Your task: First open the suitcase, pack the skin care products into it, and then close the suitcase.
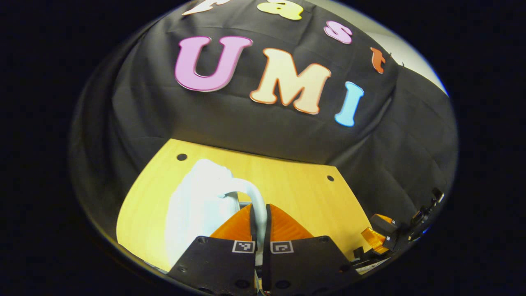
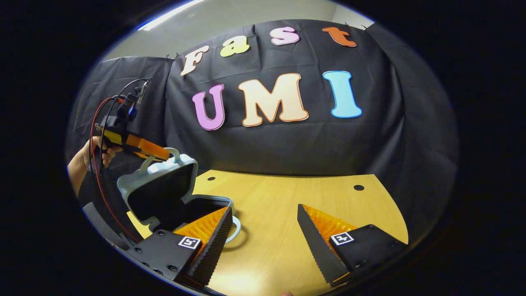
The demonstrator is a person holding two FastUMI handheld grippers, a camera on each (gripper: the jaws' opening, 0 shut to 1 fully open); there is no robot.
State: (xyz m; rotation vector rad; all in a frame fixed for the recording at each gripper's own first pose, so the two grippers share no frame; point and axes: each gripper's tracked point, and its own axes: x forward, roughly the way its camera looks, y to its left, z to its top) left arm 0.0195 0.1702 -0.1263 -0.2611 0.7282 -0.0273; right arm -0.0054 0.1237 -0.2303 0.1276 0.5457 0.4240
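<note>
While the left hand-held gripper (image 2: 162,155) is clamped on the lid handle (image 1: 254,197), the suitcase (image 2: 181,205) should be swung fully open; the right hand-held gripper (image 2: 263,234) is held wide, empty.

The suitcase (image 2: 172,193) interior is too dark to tell any contents, and the right gripper's near finger (image 2: 205,242) covers its front corner. The left gripper (image 1: 260,222) hides the lower handle (image 1: 254,197).

Black cloth wall (image 2: 287,144) behind wooden table (image 2: 287,197); pale ceiling (image 2: 246,12) above.
</note>
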